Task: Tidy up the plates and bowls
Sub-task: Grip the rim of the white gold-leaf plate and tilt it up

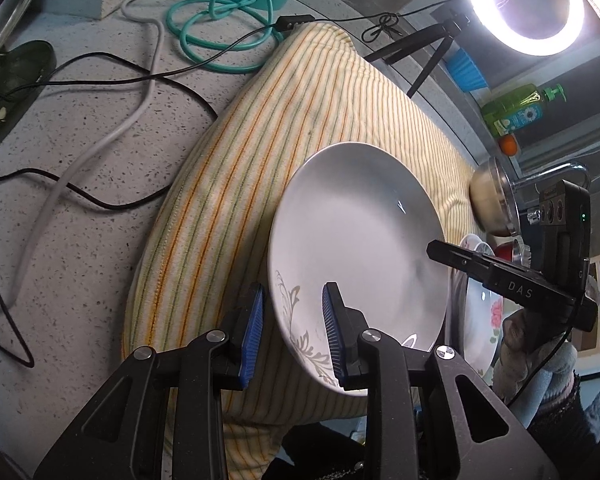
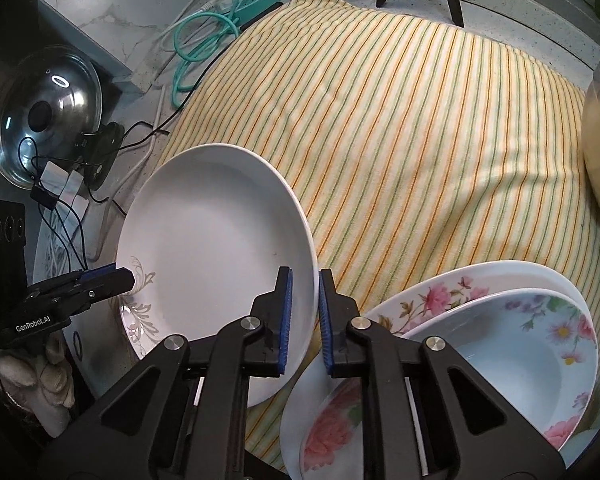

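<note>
Both grippers are pinching the same white plate (image 2: 216, 248), holding it tilted above the striped cloth (image 2: 420, 140). The right gripper (image 2: 304, 320) is clamping the plate's near right rim between its blue pads. The left gripper (image 1: 294, 332) is gripping the opposite edge by the grey leaf print; the rim is sitting between its pads, though the underside contact is hidden. Floral plates and a bowl (image 2: 532, 344) are lying stacked at lower right, partly covered by the gripper and cut off by the frame edge.
</note>
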The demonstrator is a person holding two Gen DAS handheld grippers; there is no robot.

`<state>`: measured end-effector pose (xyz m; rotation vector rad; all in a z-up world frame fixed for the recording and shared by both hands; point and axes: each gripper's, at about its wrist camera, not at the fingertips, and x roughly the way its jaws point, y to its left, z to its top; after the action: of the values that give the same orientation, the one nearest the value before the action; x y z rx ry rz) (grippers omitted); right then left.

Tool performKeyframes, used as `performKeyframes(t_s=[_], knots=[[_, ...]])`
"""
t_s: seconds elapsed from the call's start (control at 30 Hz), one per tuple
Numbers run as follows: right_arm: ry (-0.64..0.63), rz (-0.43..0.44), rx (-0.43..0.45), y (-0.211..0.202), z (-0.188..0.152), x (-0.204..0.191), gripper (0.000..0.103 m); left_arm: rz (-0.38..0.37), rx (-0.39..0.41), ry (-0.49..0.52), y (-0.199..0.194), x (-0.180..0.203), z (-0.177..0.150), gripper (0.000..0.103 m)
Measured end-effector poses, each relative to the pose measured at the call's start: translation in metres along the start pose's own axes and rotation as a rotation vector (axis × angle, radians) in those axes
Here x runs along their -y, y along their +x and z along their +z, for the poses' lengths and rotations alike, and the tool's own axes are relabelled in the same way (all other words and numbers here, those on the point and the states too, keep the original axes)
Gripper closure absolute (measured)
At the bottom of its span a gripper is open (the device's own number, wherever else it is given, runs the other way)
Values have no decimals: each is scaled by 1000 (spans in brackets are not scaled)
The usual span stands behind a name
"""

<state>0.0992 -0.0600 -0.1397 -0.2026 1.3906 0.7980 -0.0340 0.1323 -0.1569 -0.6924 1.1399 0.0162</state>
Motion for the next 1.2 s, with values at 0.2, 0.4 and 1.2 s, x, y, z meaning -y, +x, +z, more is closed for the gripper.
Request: performKeyframes(t_s=[0.2,0.4,1.2], knots=[[42,26,6,-2,0,3,90,-3,-15,-12,2,0,3,81],[81,58,23,-7,-3,3,90,6,-9,-30,0,-2,8,81],[299,105,182,-82,-57,37,90,-85,26,161,-21,63,39,81]])
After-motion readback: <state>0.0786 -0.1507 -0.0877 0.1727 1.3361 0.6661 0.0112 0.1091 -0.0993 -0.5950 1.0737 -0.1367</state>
